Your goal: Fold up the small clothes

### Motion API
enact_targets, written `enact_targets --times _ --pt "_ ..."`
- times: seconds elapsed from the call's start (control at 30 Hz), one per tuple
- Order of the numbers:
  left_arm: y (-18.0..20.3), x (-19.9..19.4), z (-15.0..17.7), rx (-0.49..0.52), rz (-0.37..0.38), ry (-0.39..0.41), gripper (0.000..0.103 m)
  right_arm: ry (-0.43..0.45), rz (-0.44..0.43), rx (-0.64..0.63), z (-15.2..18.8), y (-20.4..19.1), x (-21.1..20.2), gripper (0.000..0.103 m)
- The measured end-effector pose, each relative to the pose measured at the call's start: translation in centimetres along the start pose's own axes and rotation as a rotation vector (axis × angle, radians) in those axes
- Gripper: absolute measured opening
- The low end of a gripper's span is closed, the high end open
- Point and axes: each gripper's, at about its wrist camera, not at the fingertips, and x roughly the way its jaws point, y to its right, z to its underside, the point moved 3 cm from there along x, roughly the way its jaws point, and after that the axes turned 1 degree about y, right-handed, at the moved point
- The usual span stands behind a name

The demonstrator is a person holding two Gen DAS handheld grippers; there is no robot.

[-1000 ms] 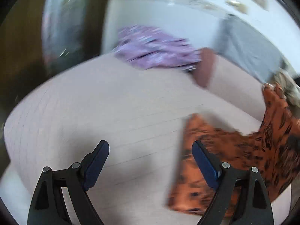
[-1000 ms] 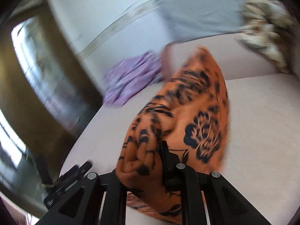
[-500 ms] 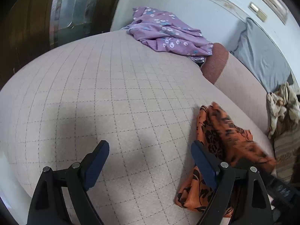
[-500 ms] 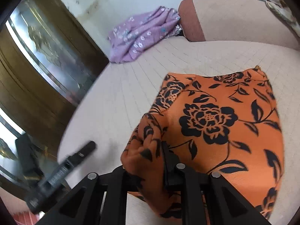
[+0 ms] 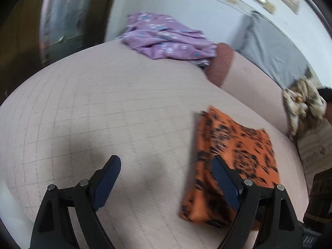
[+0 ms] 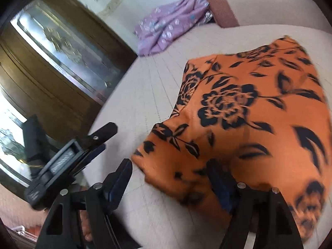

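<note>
The orange cloth (image 6: pixel 249 112) is laid flat on the bed (image 5: pixel 103 103). Both the left gripper (image 5: pixel 166 178) and right gripper (image 6: pixel 169 178) are held with fingers spread, nothing pinched; a purple garment (image 5: pixel 166 35) is seen well apart.

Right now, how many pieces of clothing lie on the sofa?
3 can be seen: the orange cloth nearest the grippers, the purple cloth at the far end, a beige cloth at the right edge. Others may be hidden.
</note>
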Motion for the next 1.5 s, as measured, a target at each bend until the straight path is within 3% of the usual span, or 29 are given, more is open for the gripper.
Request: enact_targets --times 0.13,0.17,0.23,0.33,0.37,0.43,0.6,0.77,0.97,1.1,1.13,1.2,1.23,1.27,1.37,1.5 --pt "4.1 -1.4 1.1 0.088 0.091 -0.015 0.088 0.072 -0.002 0.061 1.6 2.6 -4.5 0.077" --pt "4.9 -1.4 1.3 0.118 0.084 -0.009 0.088 0.087 -0.003 0.078 1.8 3.2 -5.3 0.077" --pt "6.4 0.2 2.2 0.213 -0.058 -0.05 0.088 0.105 -0.013 0.12 2.6 4.8 -6.6 0.077" --pt "3.3 4.5 4.3 0.147 -0.236 -0.234 0.079 0.116 -0.027 0.148 2.7 6.2 -7.2 0.077" --pt "2.2 4.6 4.7 0.084 -0.192 -0.237 0.079 0.123 -0.033 0.153 2.9 6.6 -7.6 0.077" --pt "1.9 3.6 4.4 0.055 -0.187 -0.211 0.08 0.136 -0.04 0.156 3.3 6.9 -8.3 0.077" --pt "5.6 0.2 2.4 0.22 -0.261 -0.046 0.08 0.151 -0.078 0.203 3.4 8.6 -9.0 0.077" --pt "9.4 -0.7 0.8 0.288 -0.148 0.032 0.08 0.188 -0.08 0.269 2.6 10.1 -10.2 0.078" --pt "11.8 3.3 1.1 0.358 -0.079 -0.019 0.08 0.188 -0.029 0.384 2.1 13.8 -10.8 0.079" --pt "9.7 7.7 2.9 0.356 -0.168 -0.151 0.081 0.155 -0.024 0.426 0.5 15.3 -9.3 0.079" --pt "8.8 8.6 3.5 0.336 -0.166 -0.183 0.083 0.146 -0.026 0.431 0.1 15.5 -8.6 0.079" --pt "7.9 8.7 3.7 0.29 -0.128 -0.168 0.087 0.106 -0.051 0.444 -0.6 15.9 -6.5 0.079" --pt "7.8 8.8 3.6 0.286 -0.123 -0.176 0.087 0.053 -0.059 0.45 -0.7 16.0 -5.0 0.074" --pt "7.9 8.9 3.5 0.292 -0.125 -0.172 0.087 0.022 -0.037 0.426 -0.9 15.8 -4.0 0.053" --pt "7.9 8.9 3.6 0.302 -0.123 -0.156 0.088 -0.009 0.11 0.244 -2.3 12.7 -3.4 0.044" --pt "7.5 8.9 3.7 0.268 -0.107 -0.164 0.089 -0.013 0.261 0.07 -2.4 10.0 -3.6 0.045"
